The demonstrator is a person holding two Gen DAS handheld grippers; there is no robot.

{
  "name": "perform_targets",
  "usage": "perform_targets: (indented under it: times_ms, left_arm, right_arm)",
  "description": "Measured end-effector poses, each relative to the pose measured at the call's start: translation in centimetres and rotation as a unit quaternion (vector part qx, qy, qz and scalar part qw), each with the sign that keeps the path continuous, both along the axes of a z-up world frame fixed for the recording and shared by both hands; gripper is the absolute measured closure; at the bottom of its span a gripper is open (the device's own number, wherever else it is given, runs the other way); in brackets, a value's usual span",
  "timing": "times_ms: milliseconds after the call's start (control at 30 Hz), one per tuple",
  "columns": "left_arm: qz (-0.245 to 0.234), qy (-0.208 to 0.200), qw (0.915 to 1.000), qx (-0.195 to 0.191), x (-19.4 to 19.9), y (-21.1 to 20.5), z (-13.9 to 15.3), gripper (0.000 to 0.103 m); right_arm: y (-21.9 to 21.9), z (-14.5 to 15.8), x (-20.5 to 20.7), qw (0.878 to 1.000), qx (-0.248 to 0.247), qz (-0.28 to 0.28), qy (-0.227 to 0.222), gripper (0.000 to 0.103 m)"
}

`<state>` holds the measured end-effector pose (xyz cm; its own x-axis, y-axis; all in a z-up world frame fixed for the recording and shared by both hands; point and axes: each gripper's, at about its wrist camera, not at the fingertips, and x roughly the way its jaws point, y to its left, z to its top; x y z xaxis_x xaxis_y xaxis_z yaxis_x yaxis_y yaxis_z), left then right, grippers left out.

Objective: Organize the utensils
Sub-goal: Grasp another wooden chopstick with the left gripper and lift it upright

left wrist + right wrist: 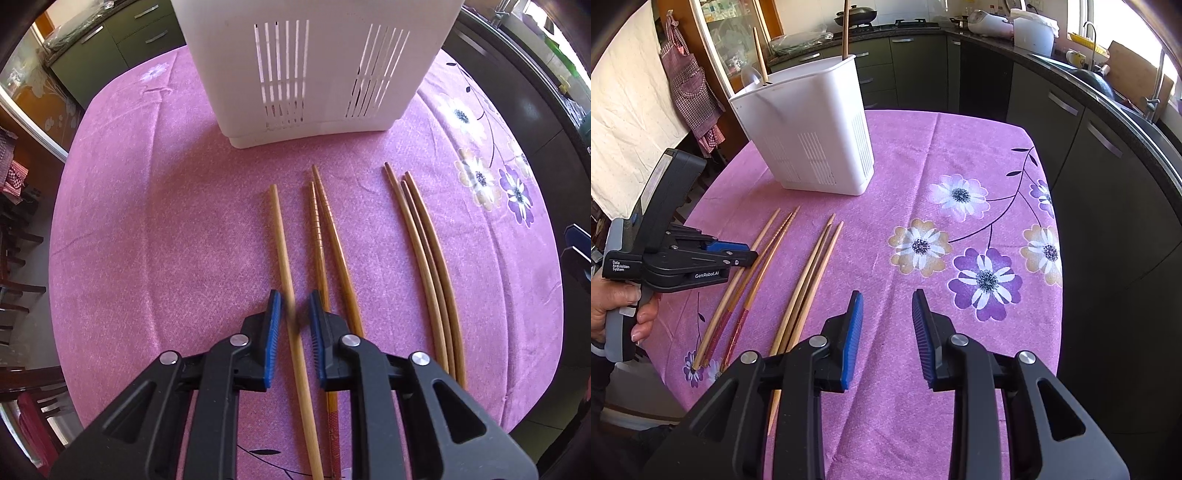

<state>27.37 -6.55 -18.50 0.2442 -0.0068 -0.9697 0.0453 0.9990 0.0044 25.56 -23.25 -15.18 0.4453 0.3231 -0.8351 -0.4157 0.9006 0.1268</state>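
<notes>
Left wrist view: the white holder stands on the pink tablecloth at the far side. Its slotted wall faces the camera. In front of the holder, with a strip of bare cloth between, six chopsticks lie pointing towards it. The lone chopstick lies in front of the holder's left half. The ringed pair is just to its right, tips nearly touching. The bundle of three is further right, in front of the holder's right corner. The left gripper is pinched narrow on the lone chopstick, on the part furthest from the holder, which is blurred between the blue pads. The right pad sits just beside the ringed pair. Left of the holder the cloth is open out to the table's curved edge.

Right wrist view: the holder sits near the far left corner of the table, close to that edge. Two upright chopsticks rise from its top. The left gripper, held by a hand, sits over the chopsticks in front of the holder. The right gripper has its jaws spread with only cloth between them. It is well in front of the holder, just right of the bundle of three. Right of the holder the flowered cloth is open to the table's edge, with dark cabinets beyond it.
</notes>
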Motion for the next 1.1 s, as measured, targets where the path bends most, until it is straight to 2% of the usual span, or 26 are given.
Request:
perform_targets:
  times_ms: [133, 300, 433, 700, 967, 1100]
  left_arm:
    - [0.001, 0.003, 1.0000, 0.002, 0.5, 0.4, -0.1, 0.096]
    - [0.018, 0.004, 0.9998, -0.002, 0.0, 3.1, -0.1, 0.096]
    - [0.028, -0.011, 0.9994, -0.016, -0.8, 4.8, 0.7, 0.097]
    - [0.028, -0.085, 0.9953, -0.036, -3.7, 7.0, 5.5, 0.097]
    - [0.018, -0.162, 0.9858, -0.041, -7.6, 7.7, 10.1, 0.097]
    - [0.014, -0.184, 0.9816, -0.048, -9.1, 7.7, 11.6, 0.097]
  right_arm:
    - [0.4, 0.0, 0.0, 1.000, -0.004, 0.005, 0.002, 0.075]
    - [1.3, -0.1, 0.0, 1.000, -0.011, 0.010, 0.002, 0.075]
    - [2.4, 0.0, 0.0, 1.000, -0.018, 0.018, 0.004, 0.075]
    - [4.8, -1.3, 1.2, 0.999, -0.034, 0.027, 0.031, 0.075]
    - [6.9, -2.4, 2.4, 0.997, -0.051, 0.028, 0.043, 0.075]
    - [8.0, -3.2, 3.2, 0.996, -0.053, 0.030, 0.062, 0.075]
